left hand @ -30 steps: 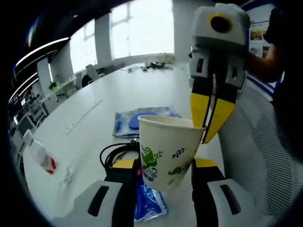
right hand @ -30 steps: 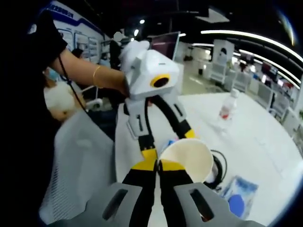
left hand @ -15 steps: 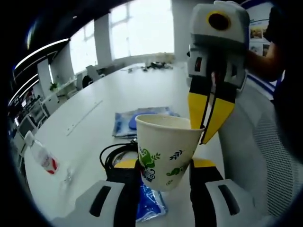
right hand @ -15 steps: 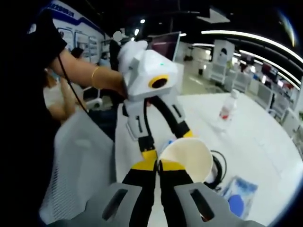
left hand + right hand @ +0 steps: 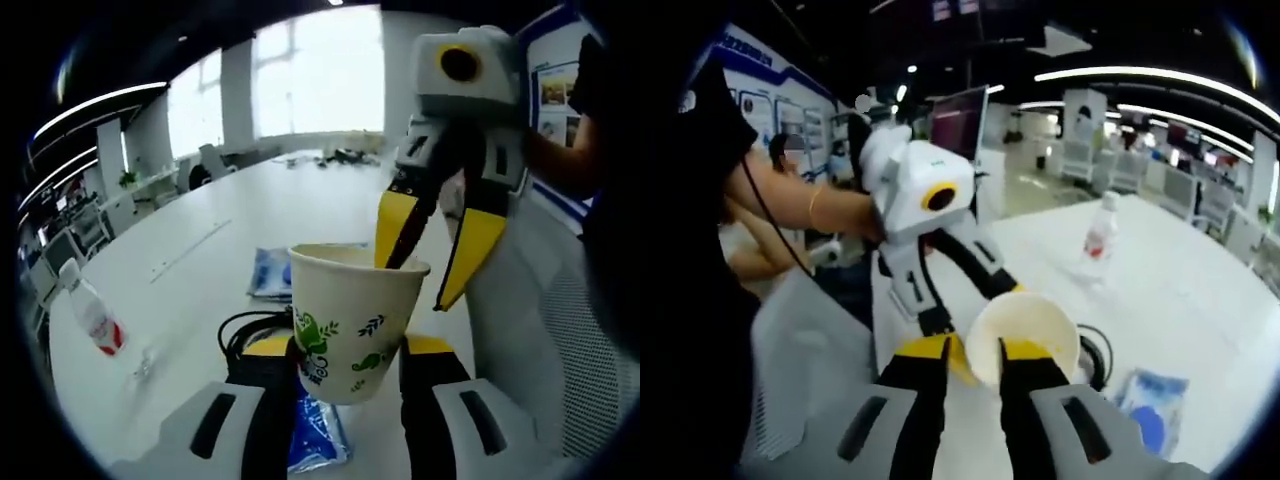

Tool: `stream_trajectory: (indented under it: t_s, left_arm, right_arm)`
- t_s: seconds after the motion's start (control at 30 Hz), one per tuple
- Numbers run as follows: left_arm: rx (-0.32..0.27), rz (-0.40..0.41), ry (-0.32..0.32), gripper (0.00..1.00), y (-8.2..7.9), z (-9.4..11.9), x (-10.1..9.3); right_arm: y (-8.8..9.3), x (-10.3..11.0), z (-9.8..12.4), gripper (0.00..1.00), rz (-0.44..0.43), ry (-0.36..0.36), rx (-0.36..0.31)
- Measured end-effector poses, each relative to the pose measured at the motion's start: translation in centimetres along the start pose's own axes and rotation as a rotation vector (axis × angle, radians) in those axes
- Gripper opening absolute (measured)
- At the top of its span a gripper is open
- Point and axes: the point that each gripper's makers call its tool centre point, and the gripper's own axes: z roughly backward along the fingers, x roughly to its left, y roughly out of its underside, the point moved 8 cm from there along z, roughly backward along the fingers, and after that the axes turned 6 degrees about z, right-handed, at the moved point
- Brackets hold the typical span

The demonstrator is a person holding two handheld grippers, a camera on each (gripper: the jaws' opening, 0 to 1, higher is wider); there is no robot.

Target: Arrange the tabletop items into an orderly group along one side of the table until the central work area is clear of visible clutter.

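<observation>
A white paper cup (image 5: 352, 318) with green leaf print stands upright between the yellow pads of my left gripper (image 5: 348, 346), which is shut on its lower body. My right gripper (image 5: 415, 275) comes down from the upper right, open. One yellow finger (image 5: 395, 225) dips inside the cup's mouth and the other finger (image 5: 468, 255) hangs outside the wall. In the right gripper view the cup (image 5: 1030, 328) shows its open mouth, with its near rim in the gap of my right gripper (image 5: 975, 352). The left gripper (image 5: 980, 305) holds it from behind.
A plastic bottle (image 5: 92, 318) with a red label stands on the white table (image 5: 190, 250) at left. A black cable coil (image 5: 245, 328) and a blue packet (image 5: 275, 272) lie behind the cup, and a blue wrapper (image 5: 315, 435) lies below it. A white mesh chair (image 5: 540, 300) is at right.
My right gripper was shut on the cup's rim and has now opened, its fingers spread to either side of the wall. The left gripper keeps its hold on the cup.
</observation>
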Motion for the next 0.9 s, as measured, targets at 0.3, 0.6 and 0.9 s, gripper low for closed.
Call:
stream_trajectory:
  t_s: [0.3, 0.6, 0.9]
  left_arm:
    - [-0.051, 0.036, -0.029, 0.37, 0.0, 0.1, 0.3]
    - [-0.151, 0.060, -0.088, 0.37, -0.5, 0.2, 1.0]
    - [-0.236, 0.095, -0.158, 0.37, -1.0, -0.1, 1.9]
  right_arm:
    - [0.0, -1.1, 0.7, 0.48, -0.090, 0.087, -0.075]
    - [0.5, -2.1, 1.7, 0.75, -0.174, 0.177, -0.135]
    - [1.1, -2.6, 2.5, 0.84, -0.227, 0.215, -0.168]
